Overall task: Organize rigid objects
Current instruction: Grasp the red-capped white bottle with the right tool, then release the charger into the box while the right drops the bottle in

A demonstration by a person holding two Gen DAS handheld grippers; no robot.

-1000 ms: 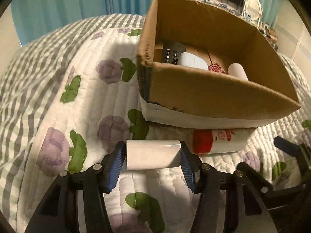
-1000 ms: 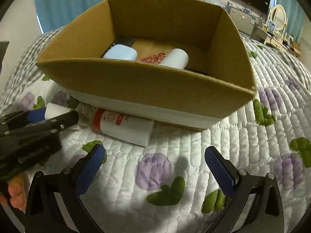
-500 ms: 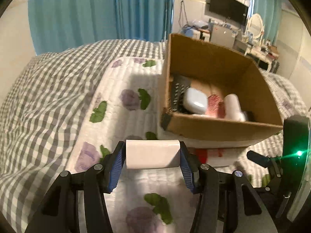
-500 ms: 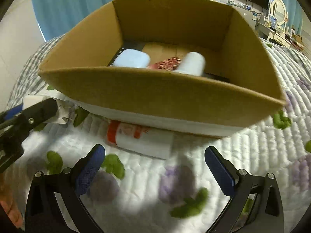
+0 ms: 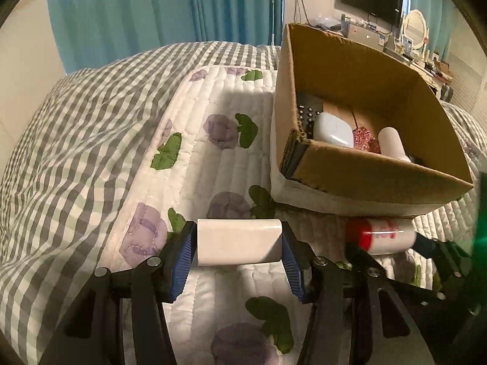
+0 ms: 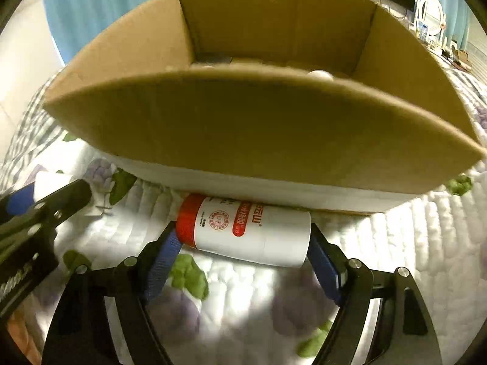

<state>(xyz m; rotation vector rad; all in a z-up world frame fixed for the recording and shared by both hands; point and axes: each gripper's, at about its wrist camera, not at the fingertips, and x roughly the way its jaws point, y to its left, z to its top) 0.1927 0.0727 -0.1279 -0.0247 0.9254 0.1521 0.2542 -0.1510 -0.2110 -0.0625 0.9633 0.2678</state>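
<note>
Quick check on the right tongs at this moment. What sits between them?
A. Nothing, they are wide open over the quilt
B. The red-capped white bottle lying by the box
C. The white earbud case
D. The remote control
B: in the right wrist view the right tongs bracket the red-capped white bottle end to end, in front of the cardboard box.

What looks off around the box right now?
The cardboard box has a torn, crushed front-left corner with frayed edges. A red-capped bottle lies on its side against the box base, between the right gripper's fingers. Nothing looks spilled.
</note>
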